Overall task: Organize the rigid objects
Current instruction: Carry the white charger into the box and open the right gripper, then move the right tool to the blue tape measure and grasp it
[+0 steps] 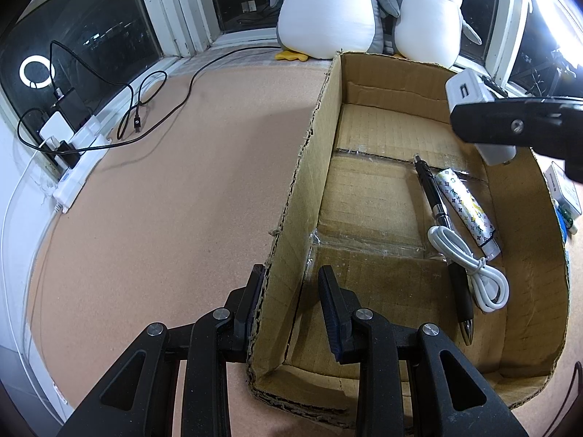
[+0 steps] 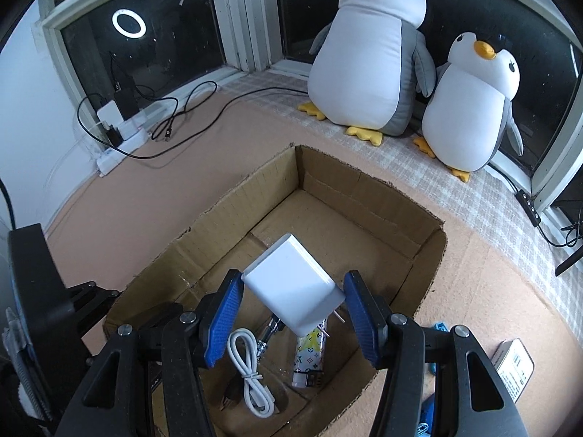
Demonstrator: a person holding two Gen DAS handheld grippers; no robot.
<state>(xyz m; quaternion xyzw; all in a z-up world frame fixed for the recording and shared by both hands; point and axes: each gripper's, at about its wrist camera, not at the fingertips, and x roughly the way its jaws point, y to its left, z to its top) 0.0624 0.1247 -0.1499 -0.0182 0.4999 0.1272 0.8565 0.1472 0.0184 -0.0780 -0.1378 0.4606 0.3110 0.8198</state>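
Observation:
An open cardboard box (image 1: 302, 167) stands on the tan floor. On its bottom lie a black pen (image 1: 433, 196), a coiled white cable (image 1: 470, 269) and a patterned white tube (image 1: 466, 211). My left gripper (image 1: 291, 273) straddles the box's near left wall and is shut on it, one finger outside and one inside. My right gripper (image 2: 293, 280) is shut on a white charger (image 2: 291, 284), tilted between the blue pads, prongs pointing down to the right. It hangs over the box (image 2: 364, 196), above the cable (image 2: 247, 375) and tube (image 2: 309, 353). In the left wrist view the charger (image 1: 466, 87) shows above the box's right wall.
Two plush penguins (image 2: 368, 62) sit behind the box by the window. A power strip with plugs and black cables (image 2: 120, 134) lies at the far left. A small labelled white box (image 2: 513, 367) and blue items (image 2: 430, 411) lie on the floor right of the box.

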